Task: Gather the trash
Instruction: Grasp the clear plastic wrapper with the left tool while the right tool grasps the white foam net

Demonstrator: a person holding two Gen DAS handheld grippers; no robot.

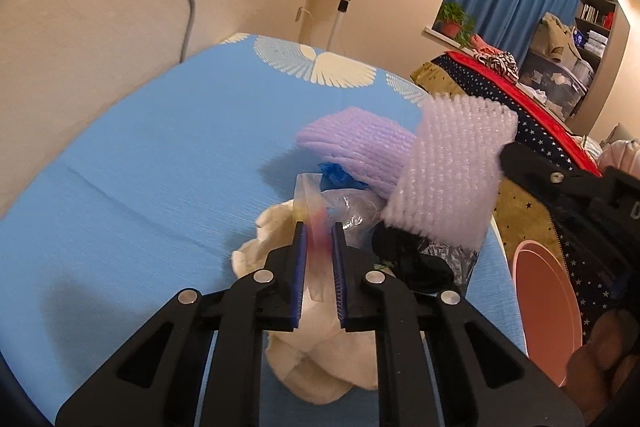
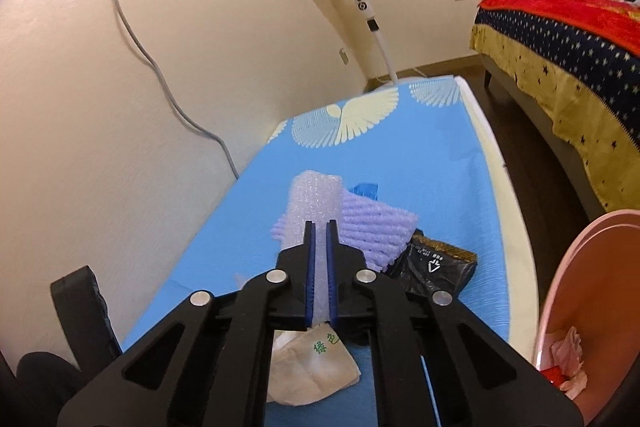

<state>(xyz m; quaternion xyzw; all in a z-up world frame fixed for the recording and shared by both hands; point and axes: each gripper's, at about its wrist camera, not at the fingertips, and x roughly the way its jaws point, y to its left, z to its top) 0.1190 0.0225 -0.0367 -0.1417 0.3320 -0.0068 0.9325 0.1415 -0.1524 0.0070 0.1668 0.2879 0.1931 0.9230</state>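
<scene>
Clamping a clear wrapper [image 1: 316,227] and foam sleeve [image 2: 316,203], left tool [image 1: 319,231] and right tool [image 2: 320,227] risk light trash slipping before the pink bin [image 2: 592,291].

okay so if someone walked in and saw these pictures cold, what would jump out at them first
Probably the pale bubble wrap sheet pinched in the right gripper, lifted above a heap of trash near the right edge of the blue cloth. Next, the left gripper closed on a clear plastic wrapper over white tissue. A pink bin waits at the right.
</scene>
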